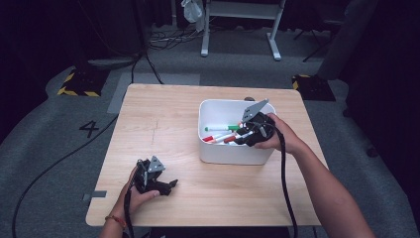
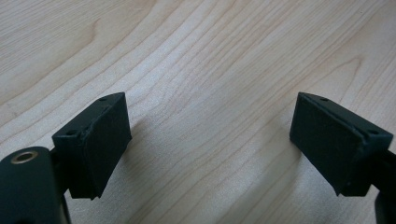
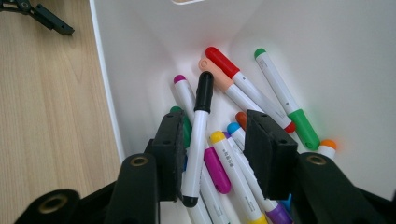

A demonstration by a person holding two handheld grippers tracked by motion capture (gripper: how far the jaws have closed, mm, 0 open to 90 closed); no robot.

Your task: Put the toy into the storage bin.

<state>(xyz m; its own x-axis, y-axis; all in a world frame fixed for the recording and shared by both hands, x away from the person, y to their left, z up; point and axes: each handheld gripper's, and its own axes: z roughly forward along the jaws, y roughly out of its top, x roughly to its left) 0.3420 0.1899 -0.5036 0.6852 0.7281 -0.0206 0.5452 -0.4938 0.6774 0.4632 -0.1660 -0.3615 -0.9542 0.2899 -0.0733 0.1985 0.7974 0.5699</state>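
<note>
The table point(image 1: 163, 124) is a light wood-grain top, square with rounded corners, standing on grey carpet point(image 1: 49, 148). A faint pencil line runs along its middle. A strip of grey tape point(image 1: 94, 195) sits at the near left edge. On the floor: a number 4 point(image 1: 89, 128) marked left of the table, black cables point(image 1: 59, 163) trailing across the carpet, and yellow-black hazard blocks point(image 1: 79, 84) at the far left and far right. A white desk frame point(image 1: 237, 25) stands at the back; the surroundings are dark.

A white bin point(image 1: 233, 148) sits right of centre on the table and holds the markers point(image 3: 261, 88) (caps red, green, purple, yellow, orange, blue among them).

The right gripper point(image 3: 212, 154) reaches down into the bin. Its jaws stand partly apart, with a black-capped marker point(image 3: 198, 135) between them, lying against the left pad; the right pad is clear of it, so there is no grip.

The left gripper point(image 2: 210, 149) rests low over the bare wood at the near left, jaws wide apart and holding nothing.
</note>
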